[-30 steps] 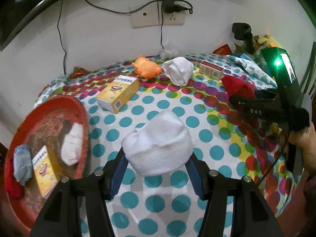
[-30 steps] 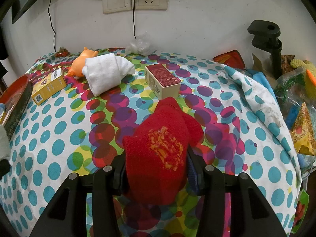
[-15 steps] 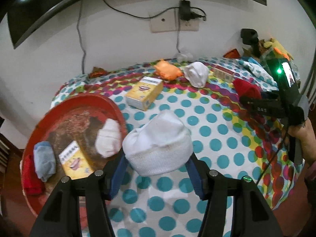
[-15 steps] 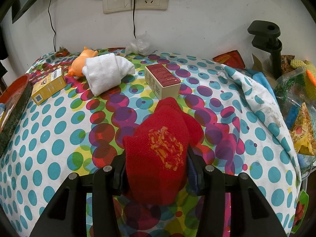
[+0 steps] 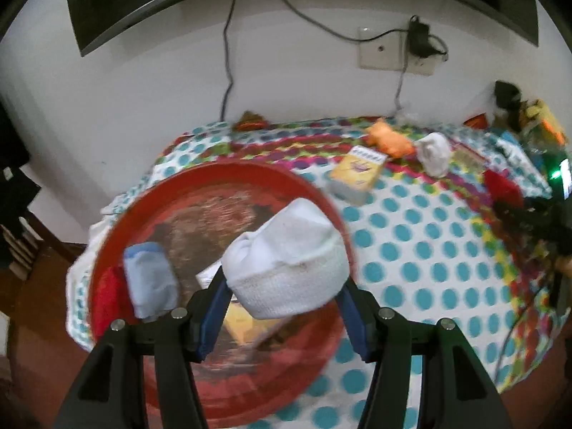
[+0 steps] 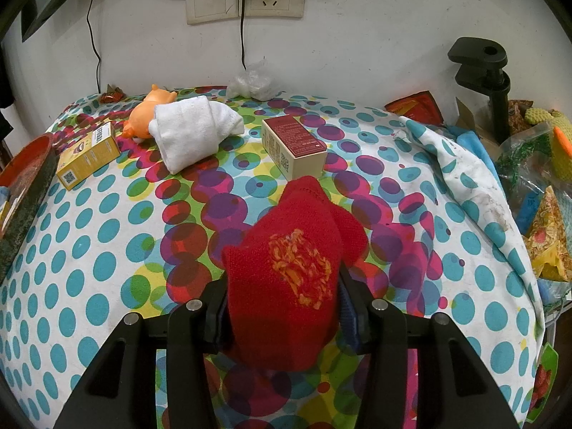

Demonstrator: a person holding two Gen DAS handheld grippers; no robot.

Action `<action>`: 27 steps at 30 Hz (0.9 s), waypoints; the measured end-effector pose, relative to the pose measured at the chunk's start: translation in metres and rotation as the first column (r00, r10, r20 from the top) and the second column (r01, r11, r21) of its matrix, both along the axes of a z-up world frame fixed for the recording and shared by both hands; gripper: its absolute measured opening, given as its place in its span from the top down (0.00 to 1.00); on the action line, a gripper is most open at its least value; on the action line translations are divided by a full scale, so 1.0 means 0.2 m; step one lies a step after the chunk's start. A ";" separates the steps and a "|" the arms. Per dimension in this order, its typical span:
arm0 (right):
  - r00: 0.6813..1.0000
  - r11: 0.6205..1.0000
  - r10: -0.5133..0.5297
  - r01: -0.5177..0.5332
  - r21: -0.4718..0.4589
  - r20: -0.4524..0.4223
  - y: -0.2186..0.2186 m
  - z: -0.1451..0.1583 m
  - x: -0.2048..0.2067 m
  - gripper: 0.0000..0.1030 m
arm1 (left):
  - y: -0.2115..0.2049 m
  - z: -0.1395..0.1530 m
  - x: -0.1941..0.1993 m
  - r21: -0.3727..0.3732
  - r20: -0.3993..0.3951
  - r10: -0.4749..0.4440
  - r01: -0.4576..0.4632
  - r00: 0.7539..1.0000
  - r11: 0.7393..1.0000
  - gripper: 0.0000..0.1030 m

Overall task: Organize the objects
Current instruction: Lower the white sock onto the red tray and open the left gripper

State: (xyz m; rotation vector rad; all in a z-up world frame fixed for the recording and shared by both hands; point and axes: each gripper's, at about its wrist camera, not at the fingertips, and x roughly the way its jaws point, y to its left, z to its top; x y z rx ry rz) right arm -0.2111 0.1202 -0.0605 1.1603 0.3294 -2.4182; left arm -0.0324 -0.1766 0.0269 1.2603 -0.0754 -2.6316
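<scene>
Left gripper [image 5: 282, 307] clamps white sock [image 5: 286, 268] above red tray [image 5: 228, 178]; right gripper [image 6: 282, 307] grips red sock [image 6: 286, 279] over dotted tablecloth [image 6: 89, 236].

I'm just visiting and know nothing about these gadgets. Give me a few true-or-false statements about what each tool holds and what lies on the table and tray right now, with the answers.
1. The left gripper holds a white sock. True.
2. The right gripper is empty. False: its jaws are shut on a red sock.
3. A blue sock lies in the red tray. True.
4. The orange toy sits in the tray. False: it lies on the tablecloth, touching a white towel.
5. The maroon-topped box stands on the tablecloth. True.
</scene>
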 end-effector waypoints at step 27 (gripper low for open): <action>1.000 1.000 -0.017 0.017 -0.008 0.012 0.04 -0.01 -0.03 0.50 | -0.46 -0.11 -0.14 0.033 0.063 0.126 -0.129 0.990 0.991 0.43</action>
